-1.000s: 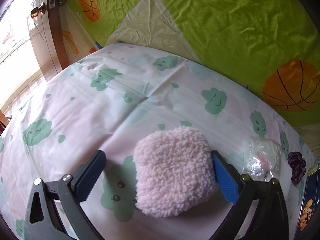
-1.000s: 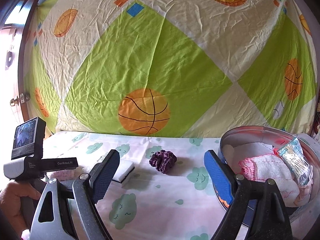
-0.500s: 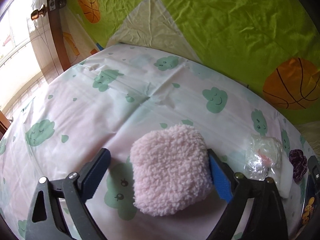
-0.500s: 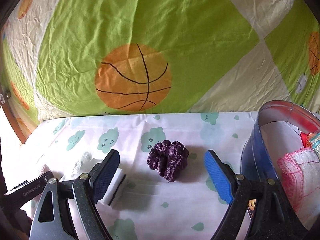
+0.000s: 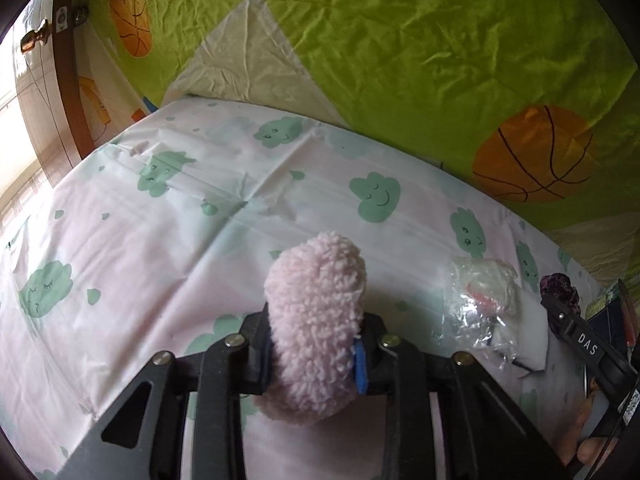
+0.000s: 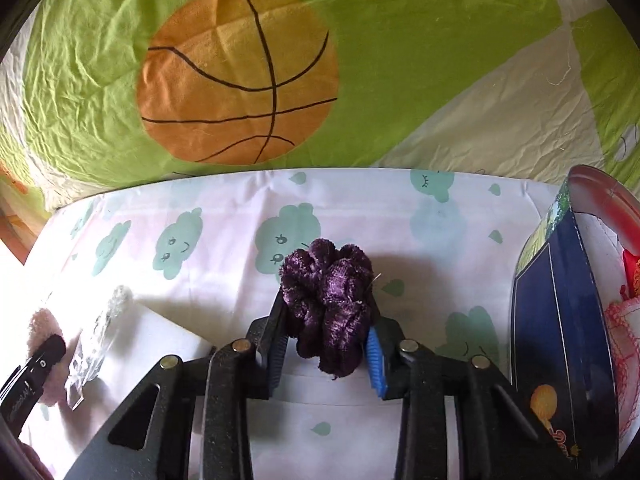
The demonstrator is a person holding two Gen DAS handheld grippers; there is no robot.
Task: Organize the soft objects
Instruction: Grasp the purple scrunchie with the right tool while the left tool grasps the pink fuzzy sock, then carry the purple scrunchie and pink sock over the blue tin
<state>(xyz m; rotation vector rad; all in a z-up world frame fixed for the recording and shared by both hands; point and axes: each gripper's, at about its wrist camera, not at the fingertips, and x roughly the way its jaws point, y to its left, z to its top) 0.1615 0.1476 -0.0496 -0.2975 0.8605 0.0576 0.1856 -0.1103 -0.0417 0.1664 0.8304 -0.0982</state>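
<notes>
A pink fluffy pad [image 5: 316, 300] is squeezed narrow between the blue pads of my left gripper [image 5: 316, 336], which is shut on it just above the cloud-print cloth [image 5: 160, 240]. In the right wrist view a purple velvet scrunchie [image 6: 326, 280] sits between the jaws of my right gripper [image 6: 326, 320]. Those jaws are closing and both pads press on its sides. The scrunchie [image 5: 558, 286] also shows at the far right of the left wrist view. The pink pad [image 6: 40, 324] is at the left edge of the right wrist view.
A crinkled clear plastic bag [image 5: 480, 296] lies on a white foam block [image 6: 160, 332] between the two grippers. A dark blue round tin [image 6: 560, 300] with a pink cloth [image 6: 624, 320] inside stands at the right. A green basketball-print sheet [image 6: 240, 72] hangs behind.
My left gripper shut on the pink pad and squeezed it narrow. My right gripper moved in and down over the purple scrunchie, and its jaws closed onto it.
</notes>
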